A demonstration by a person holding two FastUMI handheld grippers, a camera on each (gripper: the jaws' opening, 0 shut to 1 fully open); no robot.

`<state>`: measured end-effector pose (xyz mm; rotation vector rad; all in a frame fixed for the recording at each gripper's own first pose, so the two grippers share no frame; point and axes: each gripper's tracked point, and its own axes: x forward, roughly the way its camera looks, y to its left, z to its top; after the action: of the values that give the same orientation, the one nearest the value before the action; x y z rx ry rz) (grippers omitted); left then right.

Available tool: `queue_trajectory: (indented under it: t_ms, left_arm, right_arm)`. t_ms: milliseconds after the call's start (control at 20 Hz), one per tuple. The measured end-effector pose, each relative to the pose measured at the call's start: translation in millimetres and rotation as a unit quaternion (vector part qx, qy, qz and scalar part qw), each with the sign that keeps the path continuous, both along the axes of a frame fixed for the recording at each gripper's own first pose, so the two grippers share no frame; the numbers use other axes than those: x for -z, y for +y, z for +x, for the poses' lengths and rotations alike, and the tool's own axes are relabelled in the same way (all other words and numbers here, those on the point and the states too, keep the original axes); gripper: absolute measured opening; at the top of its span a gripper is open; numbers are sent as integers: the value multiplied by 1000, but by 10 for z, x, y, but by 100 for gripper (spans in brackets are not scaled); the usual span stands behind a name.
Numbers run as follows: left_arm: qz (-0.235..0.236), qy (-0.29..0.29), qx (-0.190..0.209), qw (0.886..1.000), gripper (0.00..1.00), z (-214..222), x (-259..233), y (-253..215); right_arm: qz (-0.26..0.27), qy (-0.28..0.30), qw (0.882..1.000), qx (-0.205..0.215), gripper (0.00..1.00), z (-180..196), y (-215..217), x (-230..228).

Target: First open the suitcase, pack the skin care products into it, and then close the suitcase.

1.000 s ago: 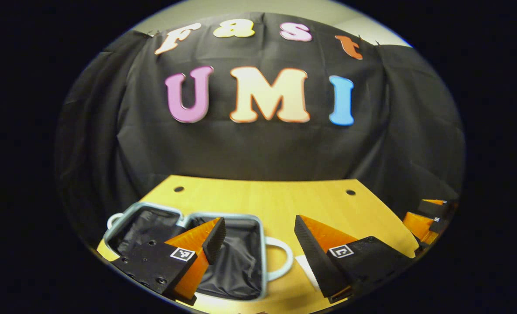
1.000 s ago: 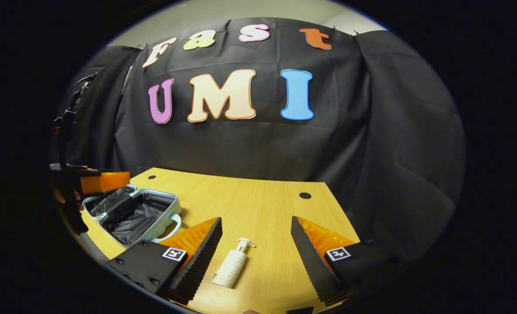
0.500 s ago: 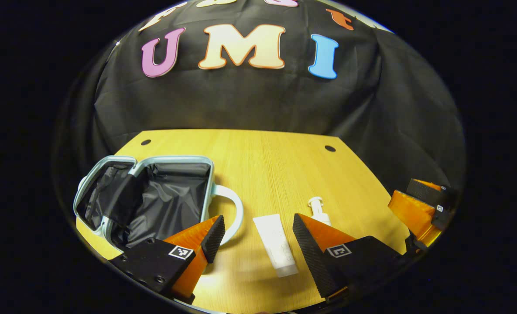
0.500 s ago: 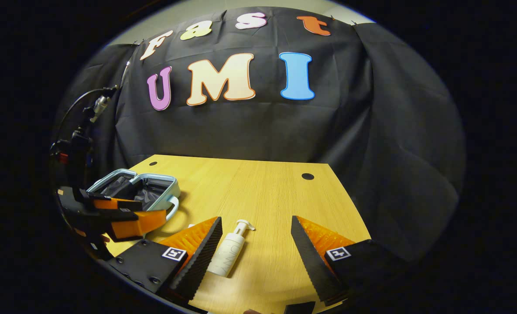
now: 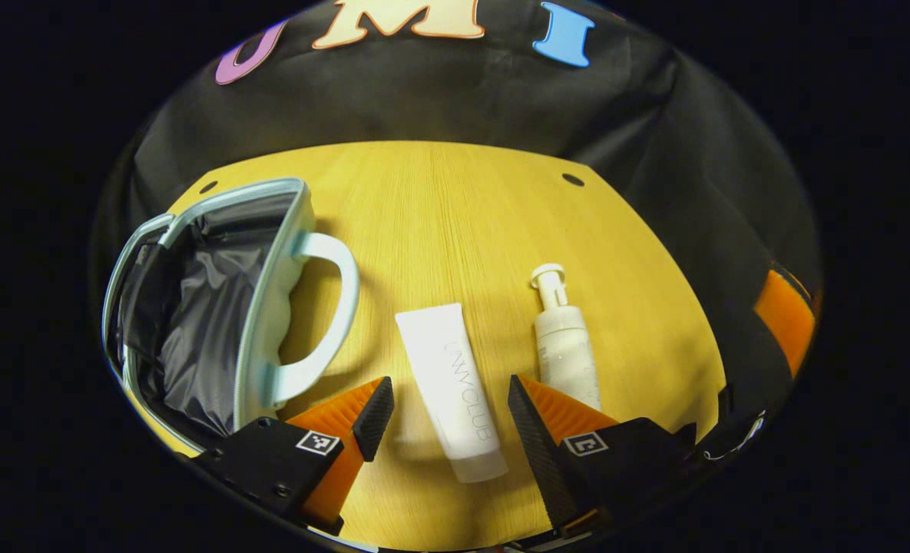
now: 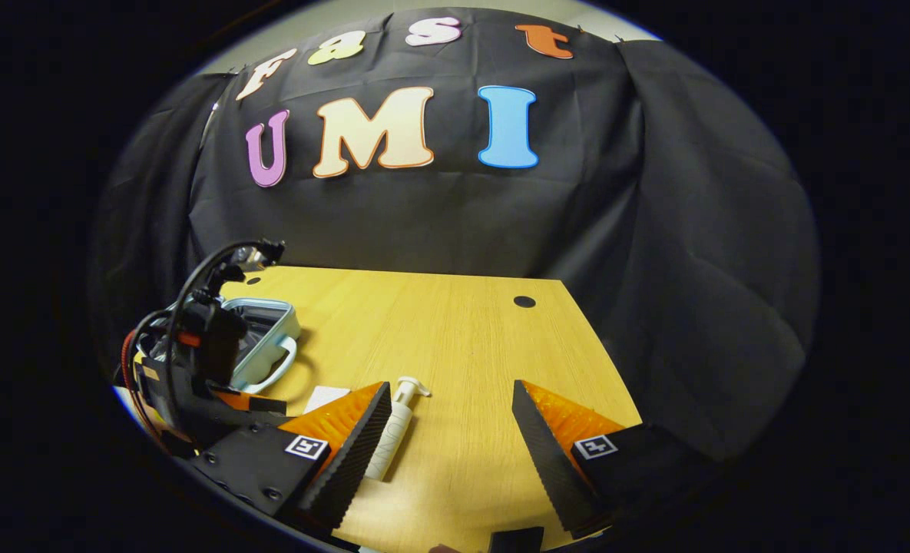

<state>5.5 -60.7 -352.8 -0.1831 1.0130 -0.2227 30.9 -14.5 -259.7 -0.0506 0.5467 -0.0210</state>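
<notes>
- The pale blue hard-shell suitcase (image 5: pixel 216 299) lies open on the yellow wooden tabletop (image 5: pixel 455 207), its dark fabric lining showing and its looped handle turned toward the products.
- Just beside that handle lies a white squeeze tube (image 5: pixel 451 392), flat on the tabletop; next to it, apart from it, lies a white pump bottle (image 5: pixel 564 346) with its nozzle pointing toward the booth wall.
- The left gripper (image 5: pixel 447 407) hangs over the tube with its fingers wide apart, one on each side of the tube's lower half, not yet touching it.
- To my eye the tube pick-up is the step in hand: come straight down, keep the tube centred, and close across its firmer lower body so it does not squirt sideways.
- The right gripper (image 6: pixel 448 430) waits with fingers spread and nothing between them; the pump bottle lies close by its left finger (image 6: pixel 355 453).
</notes>
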Motion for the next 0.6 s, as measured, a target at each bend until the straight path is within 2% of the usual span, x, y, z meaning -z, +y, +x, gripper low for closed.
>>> queue_trajectory:
  t_ms: [50,150,200,250,400,450,600]
  left_arm:
    - [1,9,0,1000,92,3,88,-7]
    - [9,24,-8,1000,85,-12,215,6]
    - [9,1,-5,1000,78,104,206,7]
    - [9,16,-5,1000,69,15,217,27]
    - [-8,11,-8,1000,42,41,203,43]
    - [-18,6,-14,1000,42,66,209,41]
    - [-41,12,-26,999,30,57,203,52]
  right_arm:
    - [0,2,1000,1,100,-9,-7,7]
    - [-1,8,1000,1,100,-22,14,32]
    - [-1,13,1000,-2,100,-25,35,61]
    - [1,18,1000,-6,100,-11,67,90]
    - [19,51,998,-17,100,83,287,281]
    - [31,70,997,-19,100,104,359,376]
    - [60,133,989,-13,100,140,512,750]
